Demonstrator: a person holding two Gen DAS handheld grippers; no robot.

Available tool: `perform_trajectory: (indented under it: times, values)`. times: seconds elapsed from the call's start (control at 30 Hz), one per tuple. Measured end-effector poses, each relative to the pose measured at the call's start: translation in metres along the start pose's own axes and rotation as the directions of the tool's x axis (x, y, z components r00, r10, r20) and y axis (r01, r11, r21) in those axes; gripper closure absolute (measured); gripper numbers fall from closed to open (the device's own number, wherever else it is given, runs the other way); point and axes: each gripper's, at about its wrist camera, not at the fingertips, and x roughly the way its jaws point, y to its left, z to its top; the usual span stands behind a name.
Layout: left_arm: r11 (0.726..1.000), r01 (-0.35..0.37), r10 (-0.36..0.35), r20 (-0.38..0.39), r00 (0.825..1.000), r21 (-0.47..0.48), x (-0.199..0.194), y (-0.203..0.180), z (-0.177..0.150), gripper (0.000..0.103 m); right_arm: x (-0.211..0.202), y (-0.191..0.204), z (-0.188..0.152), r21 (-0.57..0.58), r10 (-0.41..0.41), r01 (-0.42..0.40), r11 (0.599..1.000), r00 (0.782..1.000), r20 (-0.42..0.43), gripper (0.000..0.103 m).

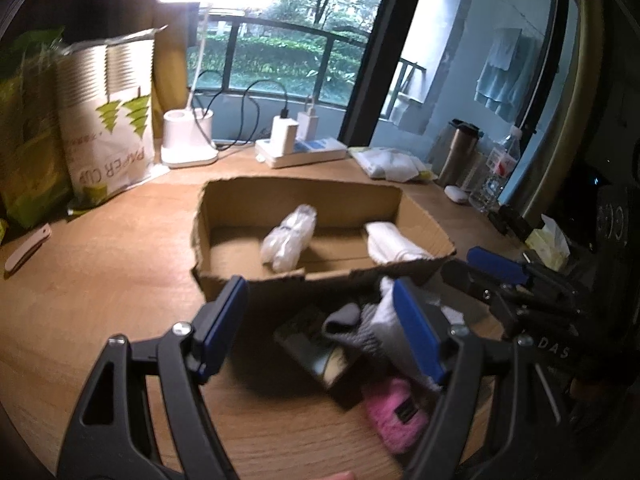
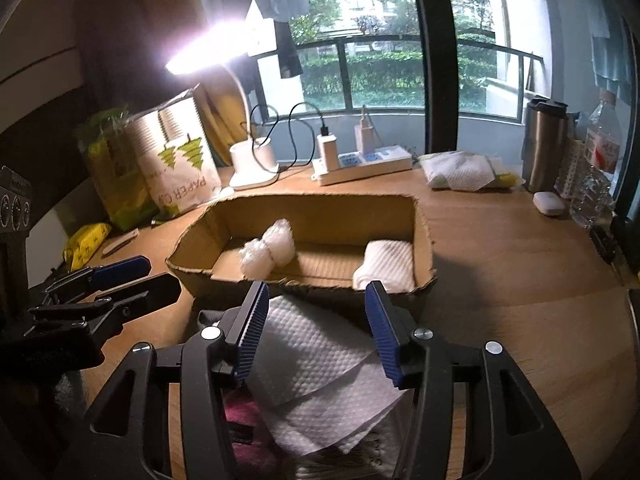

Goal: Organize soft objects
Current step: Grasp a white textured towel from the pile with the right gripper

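An open cardboard box [image 1: 224,216] [image 2: 420,216] lies on the wooden desk. It holds a crumpled clear plastic bundle [image 1: 288,240] [image 2: 272,246] and a folded white cloth [image 1: 392,242] [image 2: 386,266]. In front of the box is a pile: a white paper towel [image 2: 316,364], a grey and white sock [image 1: 362,330], a pink fluffy item [image 1: 394,412] [image 2: 240,408] and a dark flat object [image 1: 308,346]. My left gripper [image 1: 320,328] [image 2: 148,278] hangs open over the pile's left part. My right gripper [image 2: 318,332] [image 1: 476,268] is open above the towel, pads apart.
Behind the box stand a lit desk lamp [image 1: 188,140], a power strip with chargers [image 1: 300,152], paper cup bags [image 1: 108,120], a steel mug [image 2: 546,144] and a water bottle [image 2: 600,168]. A tissue pack [image 2: 460,172] and a small white case [image 2: 548,202] lie far right.
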Motion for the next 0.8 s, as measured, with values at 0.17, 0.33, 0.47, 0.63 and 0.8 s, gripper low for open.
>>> perform_trajectory:
  times: [0.17,0.33,0.47,0.63,0.8]
  values:
    - [1.000,-0.010,0.010,-0.017,1.000,-0.023,0.003,0.013,-0.008,0.027,0.014,0.011,-0.006,-0.013,0.014,-0.014,1.000,0.999,-0.046,0.045]
    - [0.999,-0.022,0.021,-0.029,0.999,-0.036,0.004,0.023,-0.013,0.027,0.029,0.025,-0.012,-0.042,0.031,-0.035,0.999,0.995,-0.092,0.045]
    - [0.999,-0.028,0.027,-0.039,0.999,-0.045,0.005,0.028,-0.016,0.027,0.039,0.029,-0.017,-0.046,0.035,-0.041,0.998,0.991,-0.126,0.045]
    - [0.999,-0.030,0.028,-0.051,0.998,-0.041,0.007,0.027,-0.019,0.027,0.042,0.036,-0.023,-0.090,0.029,-0.042,0.995,0.989,-0.145,0.084]
    - [0.999,-0.027,0.026,-0.052,0.998,-0.023,0.007,0.018,-0.019,0.027,0.030,0.033,-0.021,-0.097,0.036,-0.047,0.994,0.994,-0.106,0.093]
